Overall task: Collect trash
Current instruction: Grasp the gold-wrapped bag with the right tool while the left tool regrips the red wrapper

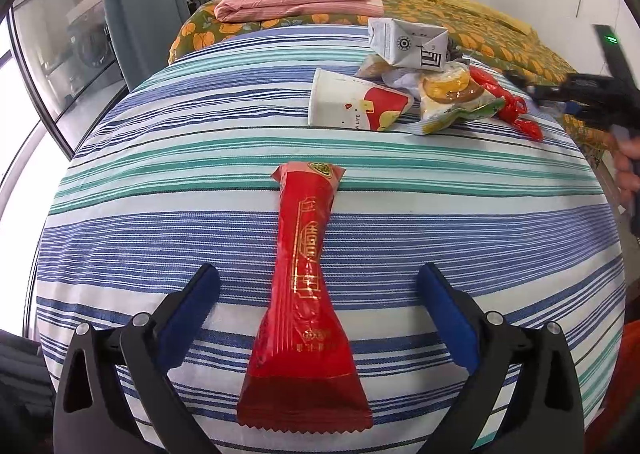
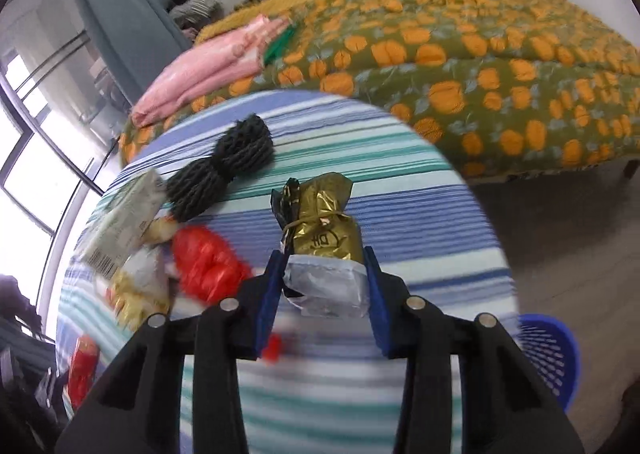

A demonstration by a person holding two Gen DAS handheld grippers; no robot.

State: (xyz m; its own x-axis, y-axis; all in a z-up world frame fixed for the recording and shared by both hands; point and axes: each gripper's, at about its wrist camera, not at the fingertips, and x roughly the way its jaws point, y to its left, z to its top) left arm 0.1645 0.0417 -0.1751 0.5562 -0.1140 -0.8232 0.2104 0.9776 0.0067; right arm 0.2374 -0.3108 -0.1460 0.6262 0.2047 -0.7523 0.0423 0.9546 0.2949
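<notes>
A long red snack wrapper (image 1: 306, 294) lies on the round striped table (image 1: 160, 182), between the fingers of my left gripper (image 1: 320, 290), which is open around it without touching. My right gripper (image 2: 324, 254) is shut on a gold and silver wrapper (image 2: 324, 242) and holds it above the table. The right gripper also shows at the right edge of the left wrist view (image 1: 576, 94). A pile of trash lies at the table's far side: a paper cup (image 1: 356, 102), a grey carton (image 1: 408, 42), a yellow snack bag (image 1: 452, 98) and a red wrapper (image 1: 508, 102).
A blue mesh basket (image 2: 552, 354) stands on the floor right of the table. A black foam net (image 2: 224, 170) lies on the table. Behind the table is a bed (image 2: 480, 66) with an orange-patterned cover and folded pink cloth (image 1: 296, 2). Windows are on the left.
</notes>
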